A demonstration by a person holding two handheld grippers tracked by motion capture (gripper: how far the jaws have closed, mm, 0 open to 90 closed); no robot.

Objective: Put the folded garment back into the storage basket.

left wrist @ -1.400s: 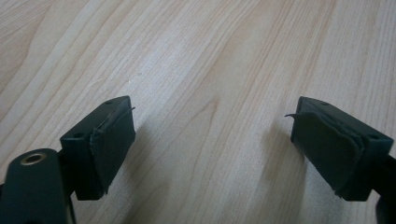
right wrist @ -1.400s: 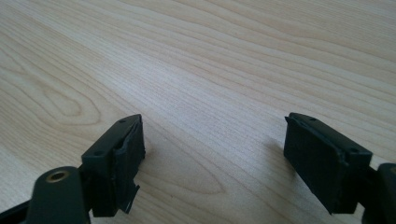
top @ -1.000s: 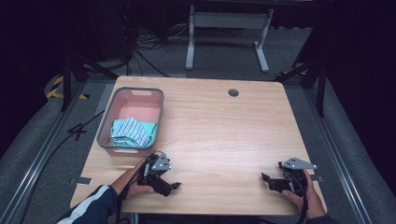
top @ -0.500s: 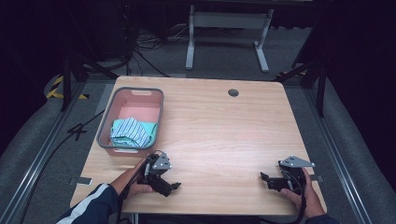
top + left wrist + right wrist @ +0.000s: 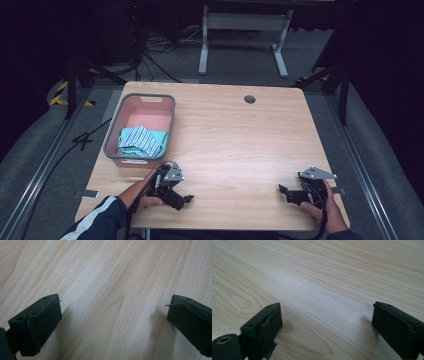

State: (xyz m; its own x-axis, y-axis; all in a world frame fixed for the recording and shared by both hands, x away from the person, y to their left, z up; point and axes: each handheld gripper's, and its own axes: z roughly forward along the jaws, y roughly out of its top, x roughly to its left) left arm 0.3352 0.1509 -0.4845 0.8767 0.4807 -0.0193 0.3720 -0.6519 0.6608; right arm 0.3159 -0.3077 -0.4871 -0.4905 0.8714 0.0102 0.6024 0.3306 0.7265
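My left gripper [image 5: 184, 198] rests low on the wooden table [image 5: 235, 145] near its front left edge, held by a hand in a striped sleeve. In the left gripper view its jaws stand wide apart over bare wood, so the left gripper [image 5: 113, 320] is open and holds nothing. My right gripper [image 5: 285, 192] sits near the front right edge, pointing left. The right gripper view shows the right gripper [image 5: 325, 326] open too, with only wood grain between the pads. A pink basket [image 5: 120, 116] with a grey rim holds folded striped cloths [image 5: 141, 141].
The basket stands along the table's left side, just beyond my left gripper. A round cable hole [image 5: 249, 99] lies near the table's far edge. A white metal stand [image 5: 240, 30] and cables are on the floor behind the table.
The right gripper has slid slightly toward the front edge of the table. The left gripper and the basket have stayed where they were.
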